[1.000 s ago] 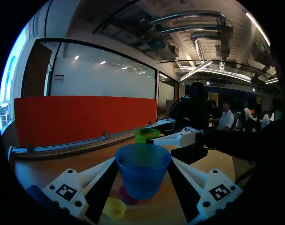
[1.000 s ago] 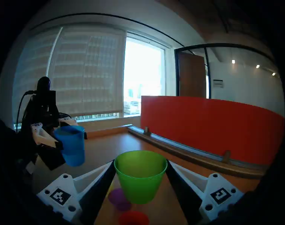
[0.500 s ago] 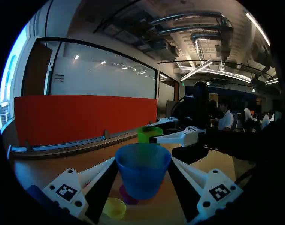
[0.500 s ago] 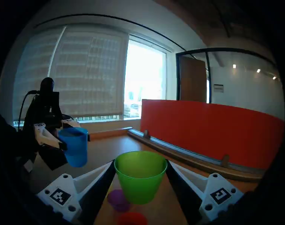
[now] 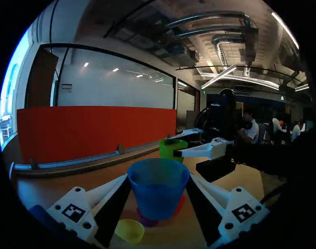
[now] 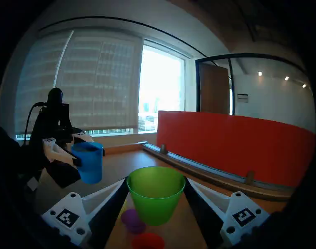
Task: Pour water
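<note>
In the left gripper view a blue cup [image 5: 158, 187] stands upright between my left gripper's [image 5: 158, 195] fingers, which press on both its sides. Farther off, the right gripper [image 5: 187, 148] holds a green cup [image 5: 172, 148] above the wooden table [image 5: 54, 186]. In the right gripper view the green cup [image 6: 155, 194] sits upright in my right gripper [image 6: 155, 203], gripped on both sides. To the left there, the left gripper [image 6: 66, 159] carries the blue cup [image 6: 89, 162]. Whether either cup holds water cannot be told.
Small cups lie on the table below: yellow [image 5: 129, 230], purple [image 6: 133, 218] and red [image 6: 147, 240]. A red partition [image 5: 95, 128] with a rail [image 5: 83, 159] borders the table's far side. A bright window [image 6: 160, 89] with blinds is behind; people sit at desks [image 5: 251, 130].
The two grippers have drawn closer: the blue cup has shifted right in the right gripper view, and the green cup has shifted right and grown slightly in the left gripper view.
</note>
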### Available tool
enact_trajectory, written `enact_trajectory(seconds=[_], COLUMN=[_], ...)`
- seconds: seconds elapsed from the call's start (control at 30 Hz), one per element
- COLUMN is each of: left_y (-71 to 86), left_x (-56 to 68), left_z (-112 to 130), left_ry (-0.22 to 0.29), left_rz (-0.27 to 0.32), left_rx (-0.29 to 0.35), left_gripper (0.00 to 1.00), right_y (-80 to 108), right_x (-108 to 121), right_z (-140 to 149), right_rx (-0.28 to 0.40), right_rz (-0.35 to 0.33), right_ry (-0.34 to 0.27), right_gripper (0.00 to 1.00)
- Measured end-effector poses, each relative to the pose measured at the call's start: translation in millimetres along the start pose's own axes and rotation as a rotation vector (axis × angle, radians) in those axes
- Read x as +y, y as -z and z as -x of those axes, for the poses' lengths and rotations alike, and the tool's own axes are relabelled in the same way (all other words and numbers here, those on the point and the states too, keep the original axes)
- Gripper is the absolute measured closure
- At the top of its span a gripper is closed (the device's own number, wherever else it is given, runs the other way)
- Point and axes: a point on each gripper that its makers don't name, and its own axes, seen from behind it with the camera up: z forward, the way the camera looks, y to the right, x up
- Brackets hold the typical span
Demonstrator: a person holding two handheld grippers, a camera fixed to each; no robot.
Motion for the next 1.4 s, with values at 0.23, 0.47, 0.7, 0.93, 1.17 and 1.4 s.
enact_trajectory(seconds=[0.23,0.47,0.7,0.93,1.17,1.4], left_y=[0.5,0.4,-0.3,-0.6,-2.6,-1.3], left_x=[-3.7,-4.3,-4.5,-5.1,-4.4,-6.6], left_z=[1,-4,-13,-18,-24,-35], left_ry=[-0.023,-0.034,-0.075,-0.148,-0.216,-0.295], left_rz=[-0.007,-0.005,-0.006,-0.012,-0.019,-0.042], left_rx=[0.002,0.011,0.023,0.036,0.043,0.044], left_gripper=[0.14,0.14,0.14,0.14,0.14,0.14], right_y=[5.2,12.4,19.0,23.2,25.1,25.3], right_x=[-5,-10,-20,-33,-43,-55], right_z=[-3,-1,7,15,23,29], right_rx=[0.011,0.011,-0.003,-0.014,-0.015,-0.018], right_rz=[-0.006,-0.016,-0.043,-0.078,-0.101,-0.12], right_ry=[-0.013,-0.014,-0.016,-0.024,-0.031,-0.028], right_gripper=[0.07,0.07,0.06,0.07,0.06,0.06])
